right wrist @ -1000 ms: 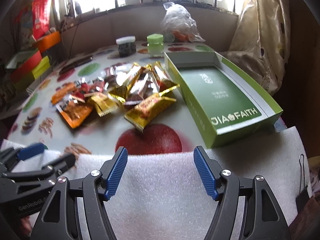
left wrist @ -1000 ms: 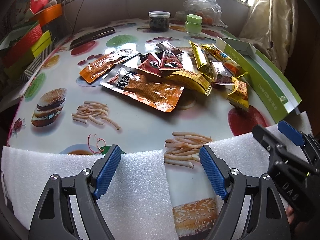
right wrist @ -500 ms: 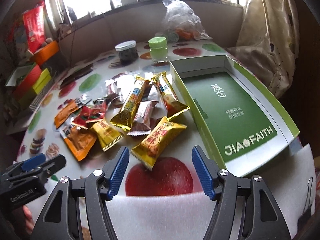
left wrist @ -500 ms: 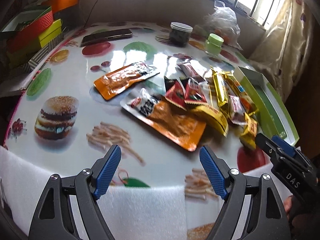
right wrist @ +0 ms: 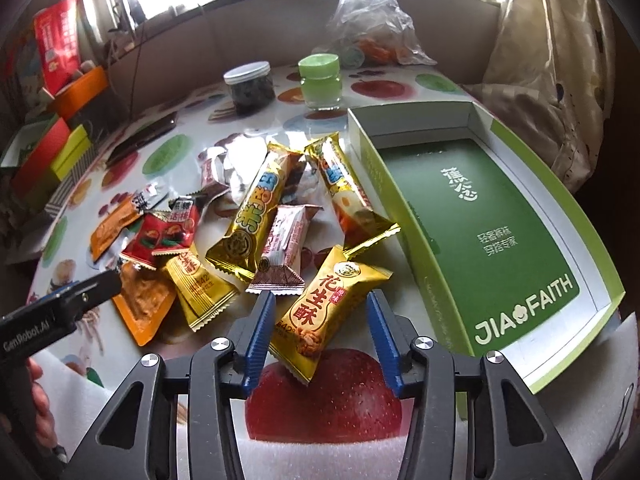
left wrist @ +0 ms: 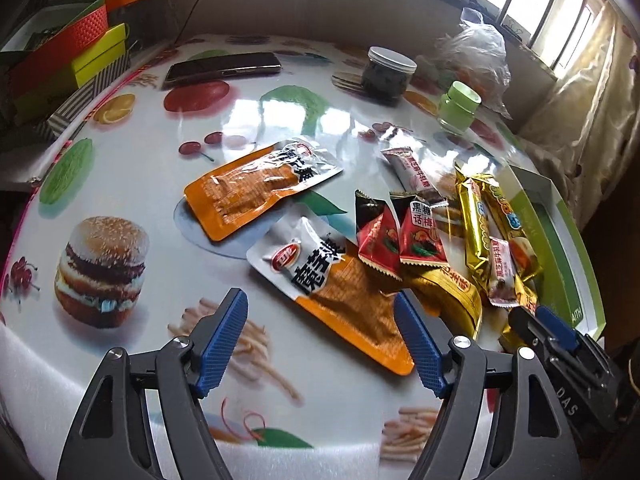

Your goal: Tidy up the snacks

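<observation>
A heap of snack packets lies on the fruit-print table. My left gripper (left wrist: 320, 340) is open, its fingers either side of the near end of a large orange and white pouch (left wrist: 340, 280). A second orange pouch (left wrist: 256, 188) lies beyond, with two red packets (left wrist: 400, 236) and gold bars (left wrist: 476, 232) to the right. My right gripper (right wrist: 320, 336) is open around a gold peanut-crisp packet (right wrist: 328, 312), not touching it. An open green box (right wrist: 480, 232), empty, lies right of the heap.
A dark jar (right wrist: 250, 88), a green-lidded jar (right wrist: 320, 80) and a plastic bag (right wrist: 368, 24) stand at the back. A phone (left wrist: 224, 68) lies far left. Coloured boxes (left wrist: 80, 52) stack at the left edge. White foam (left wrist: 60, 380) covers the near table edge.
Both grippers have moved forward from the foam edge over the table. The left one now straddles the large orange pouch; the right one has closed in around the gold peanut-crisp packet.
</observation>
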`<state>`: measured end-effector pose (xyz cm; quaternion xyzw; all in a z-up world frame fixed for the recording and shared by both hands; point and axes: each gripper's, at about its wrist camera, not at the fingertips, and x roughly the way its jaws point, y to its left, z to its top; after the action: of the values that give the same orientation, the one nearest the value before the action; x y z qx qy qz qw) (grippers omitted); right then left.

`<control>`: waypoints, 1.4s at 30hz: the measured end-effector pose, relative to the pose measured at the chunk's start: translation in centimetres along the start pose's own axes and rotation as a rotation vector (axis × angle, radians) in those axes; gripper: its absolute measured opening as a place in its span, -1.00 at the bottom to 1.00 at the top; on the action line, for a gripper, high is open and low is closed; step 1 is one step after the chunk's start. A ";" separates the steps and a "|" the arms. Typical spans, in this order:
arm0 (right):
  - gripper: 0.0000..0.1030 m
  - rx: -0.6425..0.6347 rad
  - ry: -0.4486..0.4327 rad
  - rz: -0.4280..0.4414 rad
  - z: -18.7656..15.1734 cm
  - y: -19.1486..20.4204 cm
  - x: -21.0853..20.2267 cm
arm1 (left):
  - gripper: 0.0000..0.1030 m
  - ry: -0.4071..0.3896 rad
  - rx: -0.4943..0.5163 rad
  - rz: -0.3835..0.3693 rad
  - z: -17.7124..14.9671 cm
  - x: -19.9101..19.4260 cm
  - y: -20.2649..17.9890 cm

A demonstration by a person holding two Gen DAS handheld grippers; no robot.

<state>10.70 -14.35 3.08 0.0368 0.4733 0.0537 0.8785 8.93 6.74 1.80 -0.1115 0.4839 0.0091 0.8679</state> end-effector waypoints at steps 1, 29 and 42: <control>-0.24 -0.006 0.001 -0.002 0.0 0.1 0.1 | 0.46 0.003 0.002 -0.001 0.1 0.1 0.0; -0.58 -0.030 -0.032 0.003 -0.1 -0.2 -0.6 | -0.17 0.032 0.087 -0.050 3.9 3.5 -3.0; -0.58 -0.022 -0.041 0.005 -0.2 -0.5 -1.0 | -0.51 0.020 0.101 -0.034 3.9 3.9 -3.4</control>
<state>10.06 -15.01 3.71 0.0294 0.4545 0.0602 0.8882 14.64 3.80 1.13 -0.0762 0.4906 -0.0312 0.8675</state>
